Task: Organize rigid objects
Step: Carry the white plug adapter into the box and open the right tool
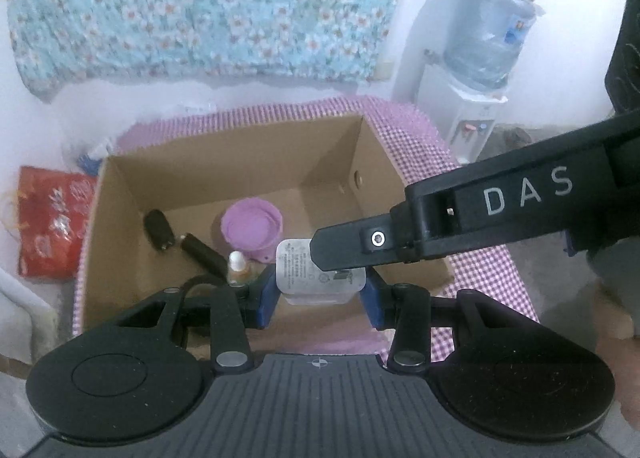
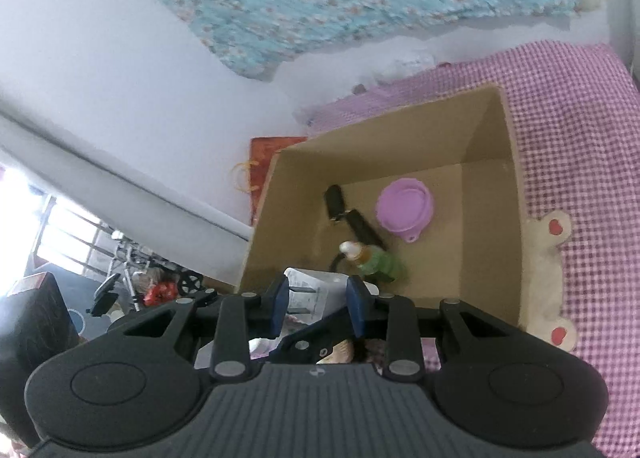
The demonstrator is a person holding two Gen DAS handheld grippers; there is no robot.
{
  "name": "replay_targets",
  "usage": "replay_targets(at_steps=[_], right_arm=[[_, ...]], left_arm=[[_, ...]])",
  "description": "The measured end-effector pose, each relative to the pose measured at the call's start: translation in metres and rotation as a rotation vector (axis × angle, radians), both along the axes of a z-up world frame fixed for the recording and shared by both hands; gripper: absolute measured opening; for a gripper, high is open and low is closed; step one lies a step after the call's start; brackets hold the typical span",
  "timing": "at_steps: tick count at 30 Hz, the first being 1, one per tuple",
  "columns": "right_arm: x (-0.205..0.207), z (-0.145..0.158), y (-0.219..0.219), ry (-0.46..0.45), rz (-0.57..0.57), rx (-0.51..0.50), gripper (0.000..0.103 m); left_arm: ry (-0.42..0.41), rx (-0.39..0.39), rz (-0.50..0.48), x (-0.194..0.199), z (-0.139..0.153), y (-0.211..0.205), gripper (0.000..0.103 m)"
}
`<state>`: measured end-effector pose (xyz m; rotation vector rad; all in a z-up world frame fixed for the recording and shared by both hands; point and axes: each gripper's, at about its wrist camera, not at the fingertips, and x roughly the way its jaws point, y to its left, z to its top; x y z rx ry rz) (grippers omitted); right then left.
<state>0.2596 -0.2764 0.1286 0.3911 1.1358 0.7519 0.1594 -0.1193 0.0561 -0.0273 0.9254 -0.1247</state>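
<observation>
Both grippers pinch one white charger above a cardboard box

The box [image 1: 248, 174] sits open on a pink checked cloth [image 1: 416, 130]. Inside lie a purple bowl [image 1: 252, 226] at the far right, black rollers [image 1: 158, 230] to its left, and a small bottle [image 2: 372, 260] nearer. Over the near edge, the left gripper [image 1: 320, 294] and right gripper [image 2: 316, 300] each clamp the charger [image 1: 316, 270].

black gripper [image 1: 322, 294], blue pads [image 1: 269, 298], "das" lettering.

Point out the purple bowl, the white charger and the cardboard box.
purple bowl [image 1: 251, 227], left wrist view, its upturned base.
white charger [image 1: 298, 270], left wrist view, its printed face.
cardboard box [image 2: 492, 194], right wrist view, its right inner wall.
</observation>
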Motion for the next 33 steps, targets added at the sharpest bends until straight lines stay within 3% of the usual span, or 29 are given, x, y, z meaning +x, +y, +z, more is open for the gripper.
replay_targets(at_steps=[6, 16, 33], right_arm=[[0.03, -0.031, 0.004, 0.054, 0.002, -0.062, 0.035], [0.046, -0.067, 0.007, 0.097, 0.038, -0.149, 0.034], [0.052, -0.079, 0.017, 0.075, 0.071, -0.201, 0.034]], left_arm=[[0.08, -0.036, 0.015, 0.028, -0.03, -0.002, 0.042], [0.17, -0.07, 0.029, 0.047, -0.067, -0.004, 0.043], [0.169, -0.075, 0.039, 0.052, -0.077, -0.002, 0.042]])
